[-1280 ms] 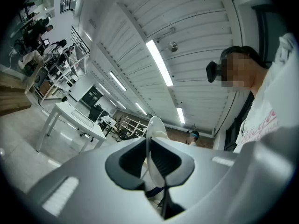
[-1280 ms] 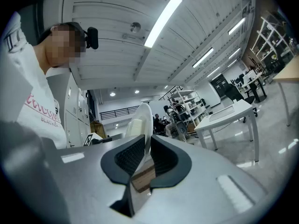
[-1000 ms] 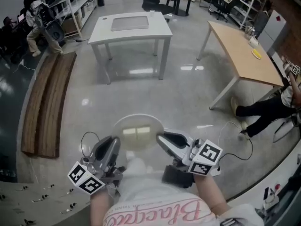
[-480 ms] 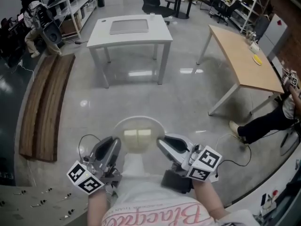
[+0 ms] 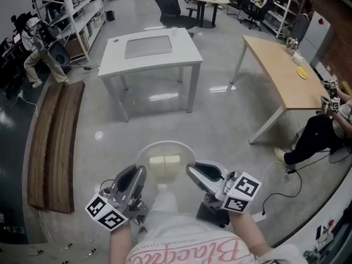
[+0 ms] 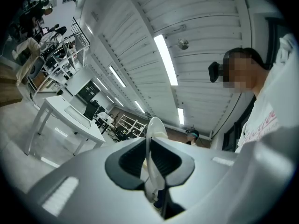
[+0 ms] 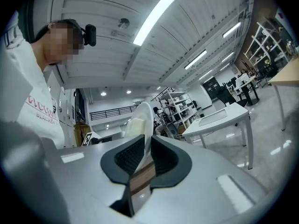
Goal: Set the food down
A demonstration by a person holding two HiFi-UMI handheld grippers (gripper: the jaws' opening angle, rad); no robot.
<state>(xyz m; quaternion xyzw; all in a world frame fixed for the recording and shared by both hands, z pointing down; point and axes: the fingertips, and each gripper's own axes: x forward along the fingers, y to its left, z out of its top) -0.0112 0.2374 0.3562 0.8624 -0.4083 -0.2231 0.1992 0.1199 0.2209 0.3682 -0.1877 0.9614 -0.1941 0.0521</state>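
Observation:
A round pale plate [image 5: 164, 149] carries two pale yellow blocks of food [image 5: 165, 166]. It hangs level above the floor, in front of my body. My left gripper [image 5: 136, 176] is shut on its left rim and my right gripper [image 5: 191, 171] is shut on its right rim. In the left gripper view the plate's rim [image 6: 154, 127] stands edge-on between the dark pads of the left gripper [image 6: 150, 160]. In the right gripper view the plate [image 7: 145, 118] and the food [image 7: 134, 128] rise out of the right gripper [image 7: 146, 158].
A white table [image 5: 151, 51] with a grey inset stands ahead across the shiny concrete floor. A long wooden table [image 5: 280, 67] is at the right, with a seated person [image 5: 324, 131] beside it. A wooden bench [image 5: 52, 142] runs along the left. An office chair [image 5: 170, 4] and shelves lie beyond.
Both grippers keep their hold on the plate. The head view has shifted: the plate sits a little lower and the seated person's legs have moved right.

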